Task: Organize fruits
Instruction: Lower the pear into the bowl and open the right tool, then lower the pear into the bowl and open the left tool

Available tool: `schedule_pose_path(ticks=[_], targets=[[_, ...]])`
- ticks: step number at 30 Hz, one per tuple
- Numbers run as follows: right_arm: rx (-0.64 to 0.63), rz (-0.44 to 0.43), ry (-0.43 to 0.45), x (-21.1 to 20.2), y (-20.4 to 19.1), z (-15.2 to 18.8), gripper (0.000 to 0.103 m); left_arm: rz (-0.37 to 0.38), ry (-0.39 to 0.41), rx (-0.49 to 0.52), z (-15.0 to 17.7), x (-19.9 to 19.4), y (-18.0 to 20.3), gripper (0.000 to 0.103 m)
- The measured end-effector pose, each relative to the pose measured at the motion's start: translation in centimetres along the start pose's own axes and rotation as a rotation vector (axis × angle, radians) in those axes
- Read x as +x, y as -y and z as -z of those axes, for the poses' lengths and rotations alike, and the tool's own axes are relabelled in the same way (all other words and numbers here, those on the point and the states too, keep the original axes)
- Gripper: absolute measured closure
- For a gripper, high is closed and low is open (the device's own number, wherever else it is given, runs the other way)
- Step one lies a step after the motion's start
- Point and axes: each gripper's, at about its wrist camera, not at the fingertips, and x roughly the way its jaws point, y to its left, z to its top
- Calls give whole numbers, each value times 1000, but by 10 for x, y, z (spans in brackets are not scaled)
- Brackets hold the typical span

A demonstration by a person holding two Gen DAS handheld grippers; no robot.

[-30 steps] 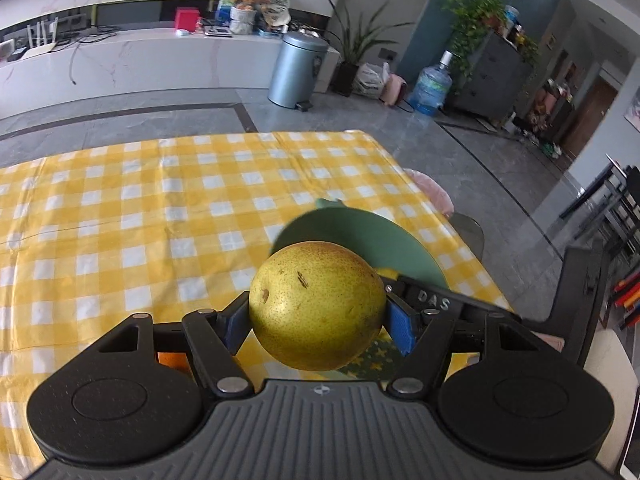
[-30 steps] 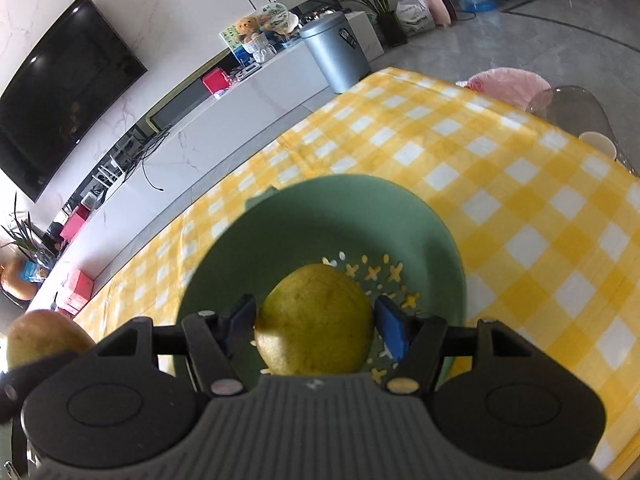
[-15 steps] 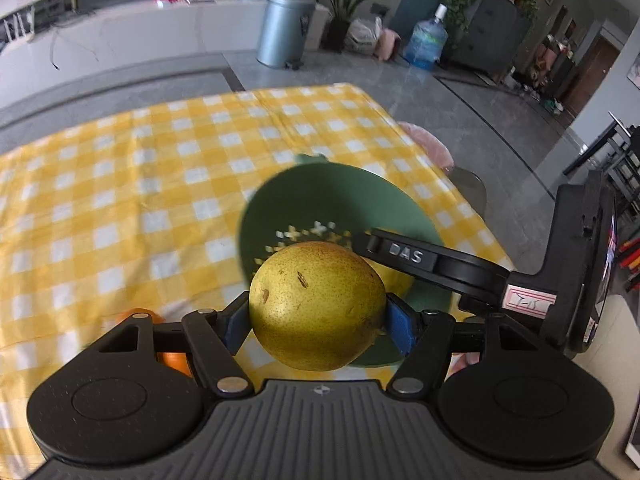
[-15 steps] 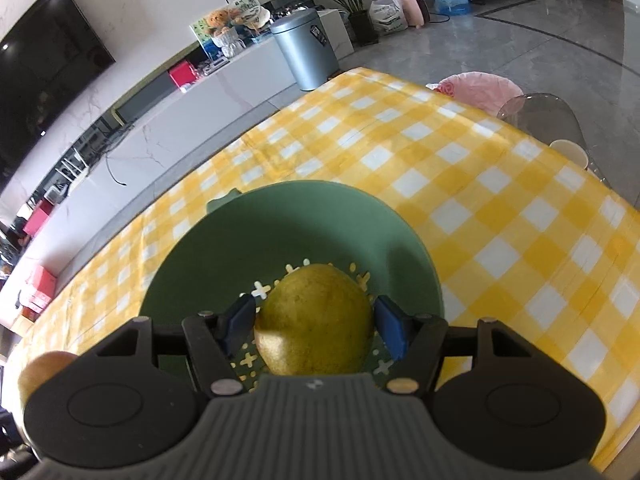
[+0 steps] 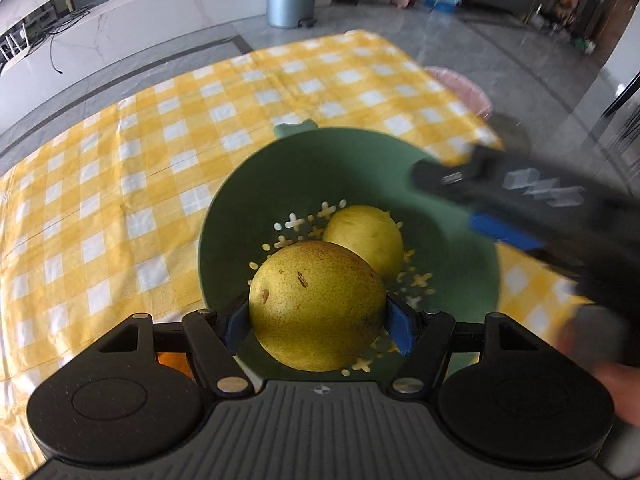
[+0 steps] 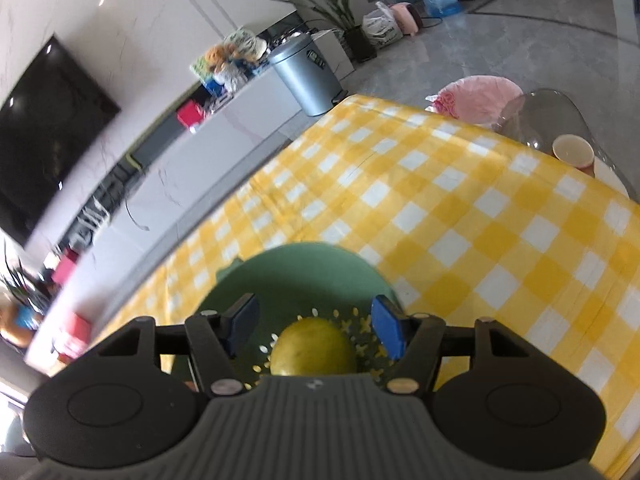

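My left gripper (image 5: 316,320) is shut on a speckled yellow-green pear (image 5: 316,300) and holds it just above the green colander bowl (image 5: 248,184). A second, paler pear (image 5: 362,236) lies in the bowl's bottom, right behind the held one. In the right wrist view that pear (image 6: 314,346) sits in the bowl (image 6: 300,268) below my right gripper (image 6: 314,316). The right gripper's blue pads (image 6: 386,326) stand apart from the pear, so it is open and empty. The right gripper (image 5: 520,208) also shows, blurred, at the bowl's right rim in the left wrist view.
The bowl stands near the right edge of a table with a yellow checked cloth (image 5: 120,200). Something orange (image 5: 172,360) peeks from under the left gripper's body. Beyond the table edge are a pink-cushioned chair (image 6: 480,96) and a cup (image 6: 572,152) on a clear chair.
The left gripper came down and forward with its pear over the bowl. The right gripper let go of its pear, which now lies in the bowl, and drew back upward.
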Motion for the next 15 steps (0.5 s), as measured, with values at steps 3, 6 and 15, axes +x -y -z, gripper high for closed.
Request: schedule_pose_path(ticks=[3,6,15], targets=[[60,-46,18,-14,10,-5,36,-28,-15,12,-4,8,2,24],[93,-78,45,-26,15,-9,36,-16,-64,9,-7,16,1,24],[61,-74,30,-28,15,-8,37,20,-110,30,-1,32,5,24]])
